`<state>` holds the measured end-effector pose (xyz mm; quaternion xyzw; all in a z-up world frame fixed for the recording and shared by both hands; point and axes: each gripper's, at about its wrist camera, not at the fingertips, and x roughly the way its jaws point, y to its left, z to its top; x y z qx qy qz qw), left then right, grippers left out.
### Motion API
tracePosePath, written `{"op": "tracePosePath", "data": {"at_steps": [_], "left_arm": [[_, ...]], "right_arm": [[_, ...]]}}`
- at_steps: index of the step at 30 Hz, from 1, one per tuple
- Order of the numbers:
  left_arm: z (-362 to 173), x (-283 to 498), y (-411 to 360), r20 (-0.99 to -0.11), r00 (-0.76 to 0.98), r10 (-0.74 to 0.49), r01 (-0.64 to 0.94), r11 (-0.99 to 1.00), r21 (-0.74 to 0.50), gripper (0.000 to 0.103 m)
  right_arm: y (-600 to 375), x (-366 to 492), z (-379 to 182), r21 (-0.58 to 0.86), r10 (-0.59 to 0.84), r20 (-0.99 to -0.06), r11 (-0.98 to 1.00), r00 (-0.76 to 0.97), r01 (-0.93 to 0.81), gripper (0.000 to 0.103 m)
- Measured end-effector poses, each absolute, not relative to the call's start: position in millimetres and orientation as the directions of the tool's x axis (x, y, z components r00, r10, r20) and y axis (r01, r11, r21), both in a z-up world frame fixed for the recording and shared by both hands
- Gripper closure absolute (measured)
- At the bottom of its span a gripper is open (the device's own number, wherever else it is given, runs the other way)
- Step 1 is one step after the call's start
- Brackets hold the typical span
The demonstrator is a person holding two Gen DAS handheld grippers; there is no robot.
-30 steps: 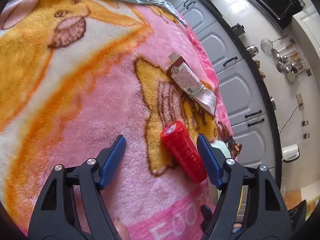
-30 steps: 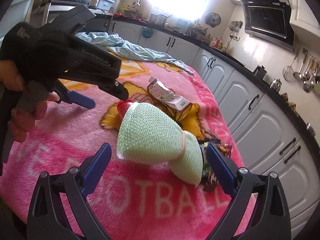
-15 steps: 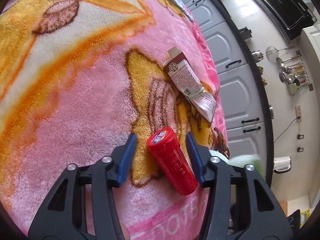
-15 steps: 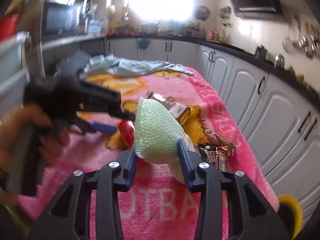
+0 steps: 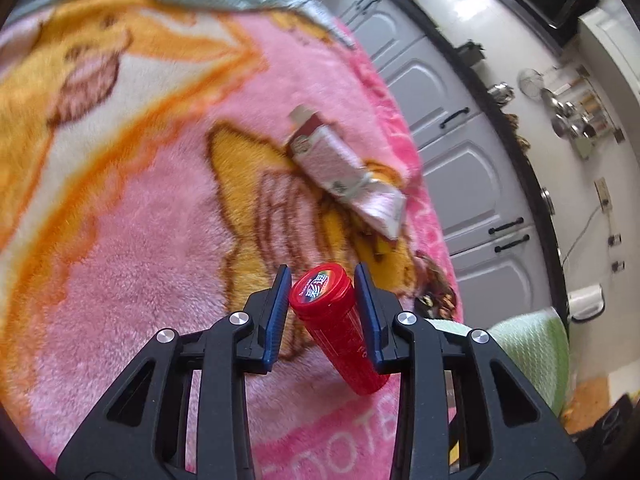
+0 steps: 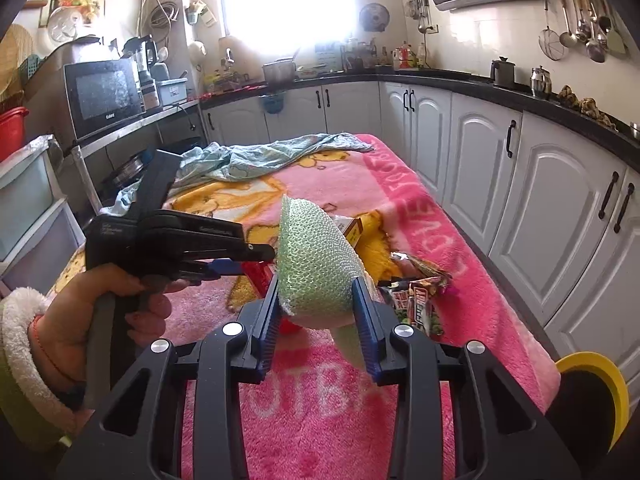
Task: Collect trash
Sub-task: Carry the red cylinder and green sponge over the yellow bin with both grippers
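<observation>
My left gripper (image 5: 322, 312) is shut on a red cylindrical tube (image 5: 338, 328) with a printed red cap, lifted above the pink blanket (image 5: 140, 260). My right gripper (image 6: 316, 320) is shut on a pale green foam net wrap (image 6: 312, 264) and holds it above the blanket. The left gripper also shows in the right wrist view (image 6: 224, 266), with the red tube (image 6: 260, 278) partly hidden behind the foam. A crushed red-and-white carton (image 5: 344, 172) lies on the blanket beyond the tube. Snack wrappers (image 6: 416, 296) lie near the blanket's right edge.
A light blue cloth (image 6: 256, 160) is bunched at the blanket's far end. White kitchen cabinets (image 6: 520, 184) run along the right side. A yellow-rimmed bin (image 6: 592, 392) sits low at the right. A microwave (image 6: 104, 96) stands on a counter at the left.
Both grippers closed from wide open: the left on the red tube, the right on the green foam wrap. Both objects have been lifted off the blanket.
</observation>
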<state>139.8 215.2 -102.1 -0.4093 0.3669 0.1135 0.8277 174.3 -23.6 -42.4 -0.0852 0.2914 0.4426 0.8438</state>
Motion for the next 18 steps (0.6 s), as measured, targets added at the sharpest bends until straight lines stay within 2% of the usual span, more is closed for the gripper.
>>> {"op": "tracePosePath", "data": {"at_steps": [8, 18], "left_arm": [[-51, 119, 188, -0.632, 0.774, -0.035, -0.382, 0.770, -0.511, 0.078], [-15, 109, 148, -0.564, 0.825, -0.019, -0.284, 0.850, -0.444, 0.078]], "right_arm": [[-46, 173, -32, 0.166, 0.712, -0.559, 0.597, 0.425, -0.785, 0.070], [-84, 174, -10, 0.249, 0.732, -0.533, 0.615, 0.425, -0.748, 0.070]]}}
